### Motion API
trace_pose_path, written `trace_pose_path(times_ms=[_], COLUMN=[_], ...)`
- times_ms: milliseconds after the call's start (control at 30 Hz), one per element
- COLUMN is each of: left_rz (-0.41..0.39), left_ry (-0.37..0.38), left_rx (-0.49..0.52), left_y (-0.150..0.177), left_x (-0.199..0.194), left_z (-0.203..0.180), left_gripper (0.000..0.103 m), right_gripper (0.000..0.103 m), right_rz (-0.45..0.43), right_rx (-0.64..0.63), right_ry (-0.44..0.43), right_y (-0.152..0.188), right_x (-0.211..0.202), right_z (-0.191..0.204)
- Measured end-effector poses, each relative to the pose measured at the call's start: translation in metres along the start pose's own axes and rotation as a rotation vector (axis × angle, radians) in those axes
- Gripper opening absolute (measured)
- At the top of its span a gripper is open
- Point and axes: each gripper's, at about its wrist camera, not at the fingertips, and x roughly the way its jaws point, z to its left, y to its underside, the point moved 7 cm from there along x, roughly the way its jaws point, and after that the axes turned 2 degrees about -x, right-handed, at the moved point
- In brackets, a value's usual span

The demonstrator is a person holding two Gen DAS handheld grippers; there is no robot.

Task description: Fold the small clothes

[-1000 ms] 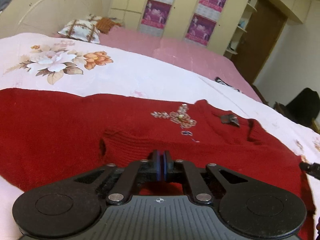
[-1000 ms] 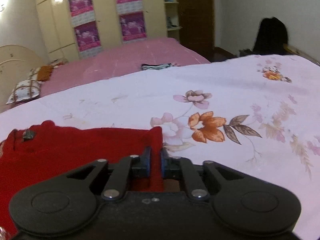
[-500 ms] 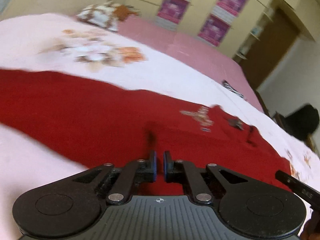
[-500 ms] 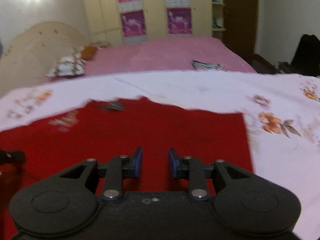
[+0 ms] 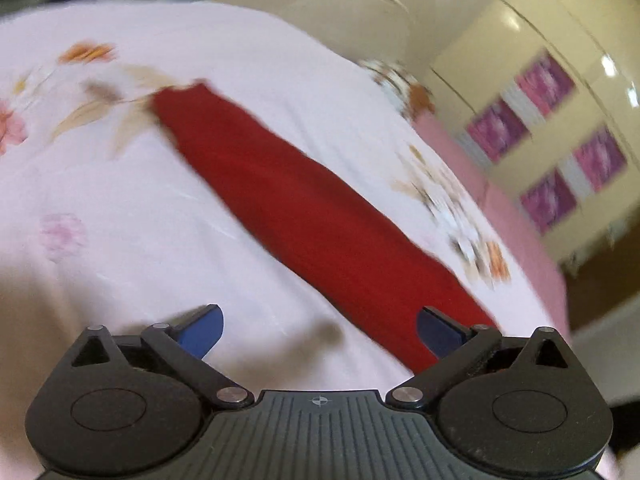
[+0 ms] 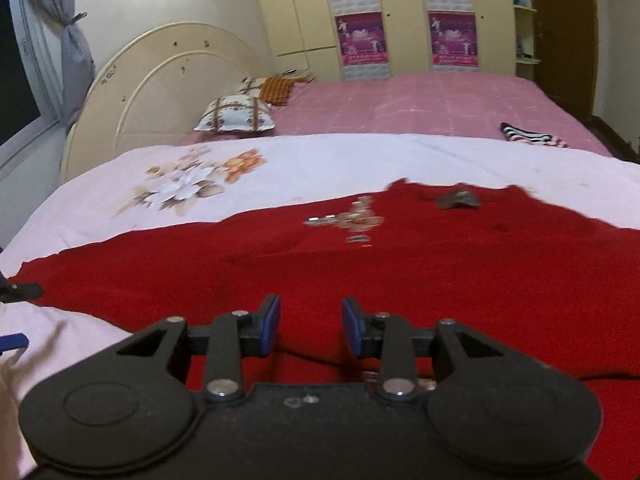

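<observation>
Left wrist view first: your left gripper (image 5: 320, 330) has just swung its fingers (image 5: 202, 330) wide apart, and nothing sits between them but bare floral bedsheet (image 5: 120, 208). A long red sleeve (image 5: 304, 208) of the sweater runs from just under the right-hand finger out toward the far left, flat on the bed with its cuff at the far end. It lies outstretched and not yet folded in, so that step looks like yours to do next. The picture is smeared, so finer creases can't be read. A cream headboard (image 5: 348, 4) and a wardrobe (image 5: 552, 92) with purple posters stand beyond, well clear of the work.

Right wrist view: your right gripper (image 6: 310, 326) has been easing its fingers (image 6: 270, 320) apart; they stand partly open over the red sweater (image 6: 440, 280) with no fabric pinched between them. The body of the sweater lies spread across the near part of the bed, beaded decoration (image 6: 352, 218) facing up and the collar at the far edge. By the look of it, the fold is at an early stage: the body is laid out, while sleeves and body folds remain. A patterned pillow (image 6: 236, 118) and a striped garment (image 6: 528, 136) rest on the far pink bed, well apart. Nothing blocks the sweater.
</observation>
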Motion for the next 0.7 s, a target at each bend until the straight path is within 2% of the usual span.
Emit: trace_pose_path(times_ms=[67, 233, 333, 367, 400, 433, 500, 567, 633, 700], left_rz=[-0.017, -0.080, -0.123, -0.135, -0.142, -0.145, -0.122, -0.130, -0.141, -0.160], left_ry=[0.040, 0.079, 0.085, 0.090, 0.087, 0.087, 0.093, 0.089, 0.099, 0.126], left_rx=[-0.065, -0.128, -0.128, -0.135, -0.139, -0.147, -0.184, -0.196, -0.191, -0.159], left_y=[-0.014, -0.046, -0.058, -0.060, -0.063, -0.062, -0.063, -0.063, -0.063, -0.065], left_x=[0.006, 0.031, 0.046, 0.050, 0.053, 0.056, 0.065, 0.068, 0.067, 0.059], left_z=[0.014, 0.024, 0.023, 0.022, 0.023, 0.020, 0.023, 0.024, 0.020, 0.011], left_gripper=[0.102, 0.102, 0.092, 0.086, 0.070, 0.049, 0.025, 0.020, 0.007, 0.007], right_gripper=[0.034, 0.034, 0.034, 0.034, 0.034, 0.034, 0.034, 0.034, 0.034, 0.034], right_rz=[0.003, 0.017, 0.015, 0.016, 0.017, 0.018, 0.018, 0.020, 0.012, -0.014], right_rx=[-0.012, -0.018, -0.016, -0.014, -0.013, -0.012, -0.008, -0.006, -0.010, -0.007], right_ry=[0.000, 0.006, 0.017, 0.020, 0.025, 0.033, 0.045, 0.053, 0.060, 0.067], right_y=[-0.001, -0.003, -0.004, -0.004, -0.003, -0.003, -0.002, -0.001, -0.003, -0.005], right_x=[0.006, 0.025, 0.034, 0.038, 0.040, 0.042, 0.044, 0.045, 0.045, 0.041], right_z=[0.012, 0.026, 0.030, 0.031, 0.030, 0.029, 0.027, 0.027, 0.027, 0.027])
